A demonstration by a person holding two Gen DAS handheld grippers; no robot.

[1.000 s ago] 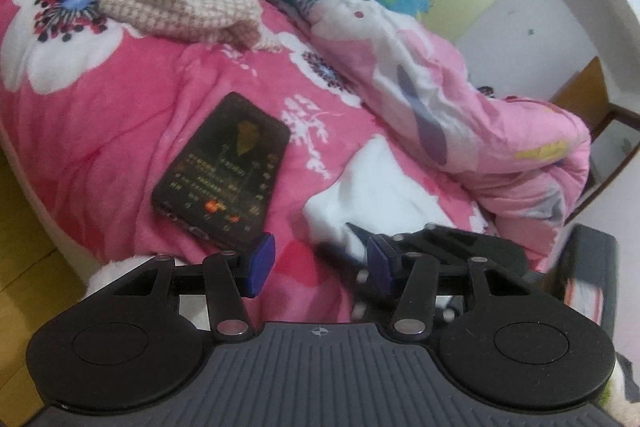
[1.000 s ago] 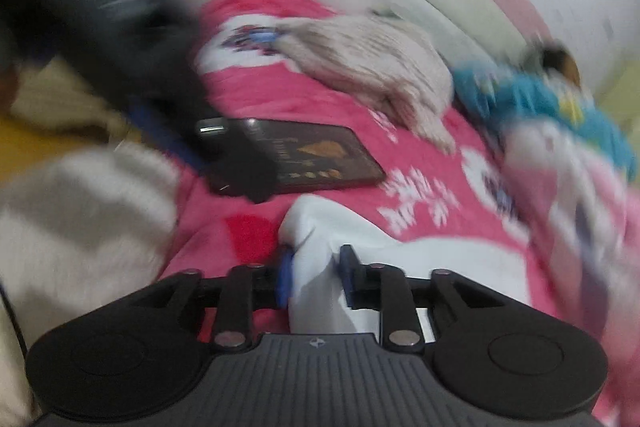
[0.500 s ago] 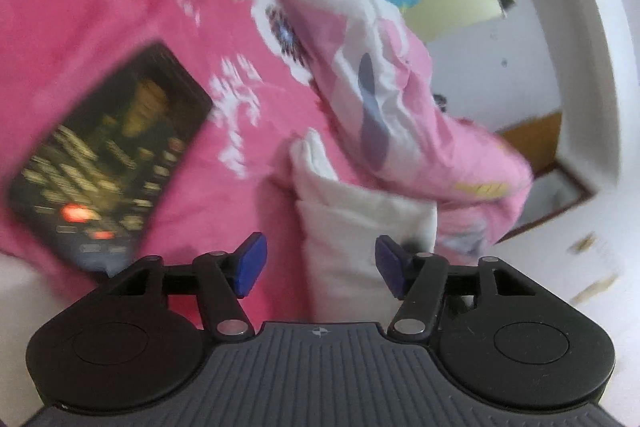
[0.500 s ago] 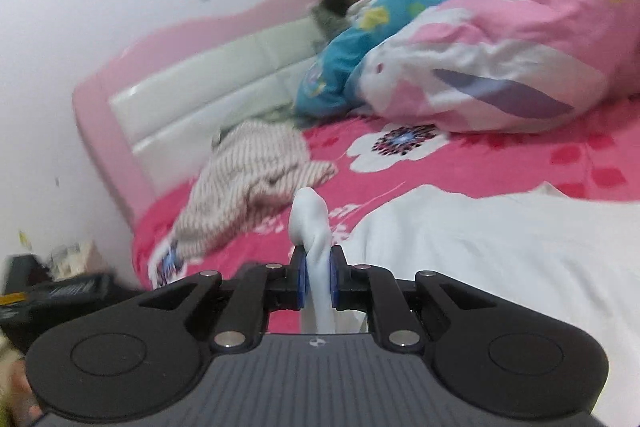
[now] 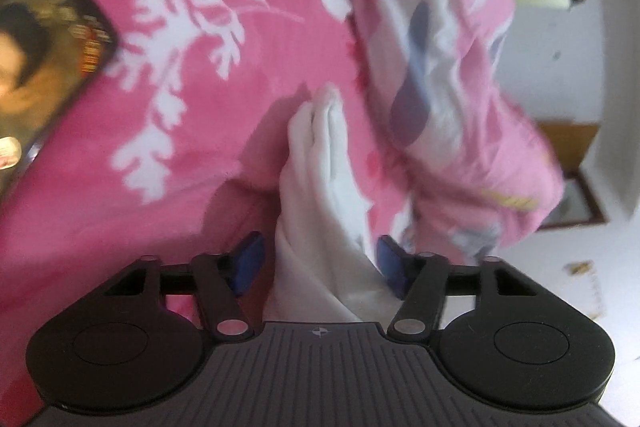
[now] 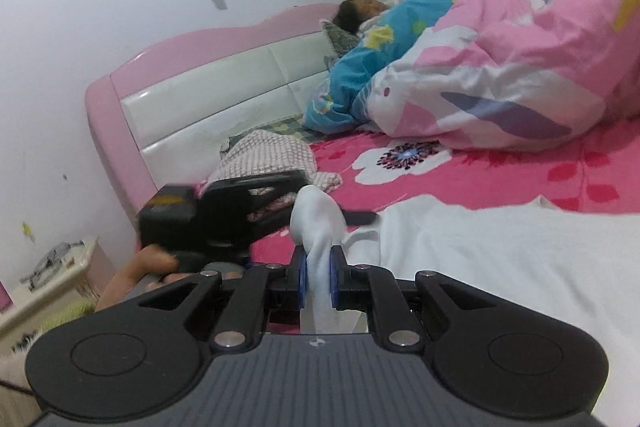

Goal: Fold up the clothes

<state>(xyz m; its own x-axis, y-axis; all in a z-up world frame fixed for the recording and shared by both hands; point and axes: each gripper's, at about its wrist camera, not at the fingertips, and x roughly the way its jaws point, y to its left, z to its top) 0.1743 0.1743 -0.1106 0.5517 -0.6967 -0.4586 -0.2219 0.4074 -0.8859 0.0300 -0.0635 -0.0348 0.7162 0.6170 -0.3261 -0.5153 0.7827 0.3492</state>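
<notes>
A white garment (image 6: 500, 259) lies spread on the pink flowered bedspread (image 6: 520, 175). My right gripper (image 6: 318, 281) is shut on a bunched corner of it, and the cloth sticks up between the blue pads. In the left wrist view another bunched corner of the white garment (image 5: 324, 187) stands between the blue pads of my left gripper (image 5: 320, 263), whose jaws are open around it without pinching it. The left gripper also shows in the right wrist view (image 6: 240, 211), to the left of the held corner.
A phone (image 5: 40, 39) lies on the bedspread at the left. A pink and white duvet (image 6: 520, 75) is heaped at the right. A checked garment (image 6: 268, 159) lies near the headboard (image 6: 208, 91). A person in blue (image 6: 380, 39) lies at the back. A nightstand (image 6: 48, 275) stands left.
My left gripper has moved forward over the bed so the garment's corner now sits between its open pads. My right gripper stays shut on its corner, and the left gripper has come into its view.
</notes>
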